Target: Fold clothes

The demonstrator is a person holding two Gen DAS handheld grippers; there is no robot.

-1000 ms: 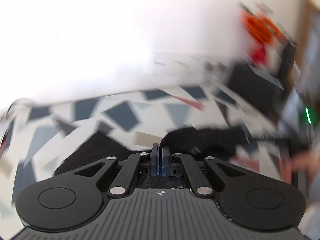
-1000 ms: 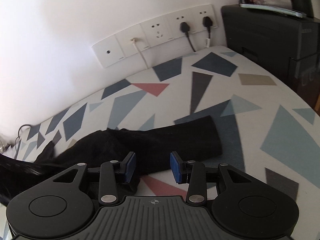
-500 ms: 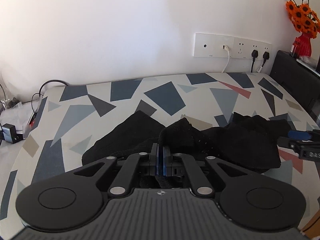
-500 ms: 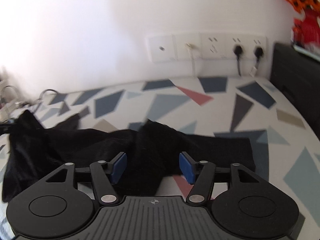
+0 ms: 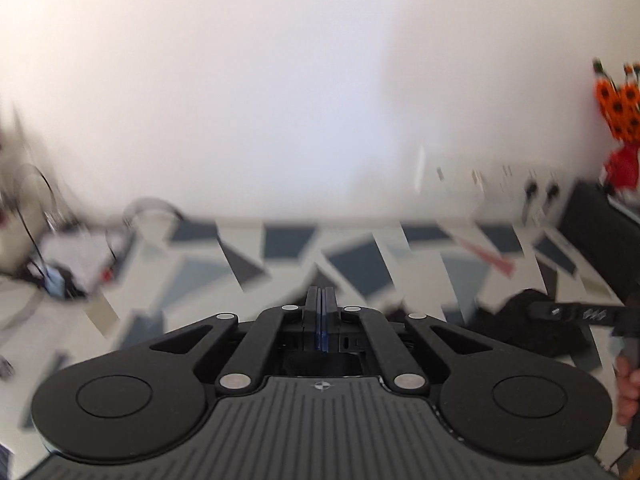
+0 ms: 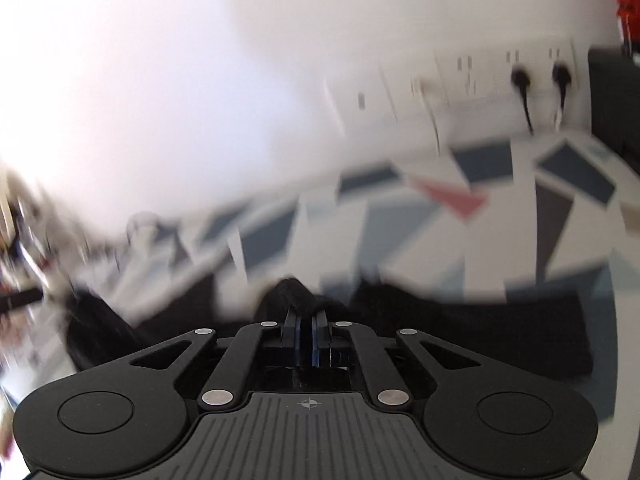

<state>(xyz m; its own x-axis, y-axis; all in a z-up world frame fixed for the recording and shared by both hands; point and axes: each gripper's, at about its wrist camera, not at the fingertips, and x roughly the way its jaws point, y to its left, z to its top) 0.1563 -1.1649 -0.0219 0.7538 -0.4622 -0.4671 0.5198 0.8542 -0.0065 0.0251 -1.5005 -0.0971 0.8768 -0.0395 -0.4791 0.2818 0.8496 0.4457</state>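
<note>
Clamping the right claw tight on a raised ridge of the black garment, with the cloth bunching up just ahead of the pads and rising between them. Trailing the rest of that garment both ways across the patterned bench: a long flat stretch running off to the right of the claw, a darker heap sagging to its left, so lying with its long axis crosswise to the claw's line. Holding the left claw fully closed as well, pads meeting edge to edge; not showing plainly whether any cloth is caught there, only something dark sitting low behind the pads. Seeing, from the left wrist, a lump of the same garment well off to the right, beside the other claw and the hand gripping it, making the right side much the nearer to the visible cloth. Smearing heavily in both views: blurring the garment's edges, corners and folds, cutting off its left end, hiding the part under both claw bodies.
</note>
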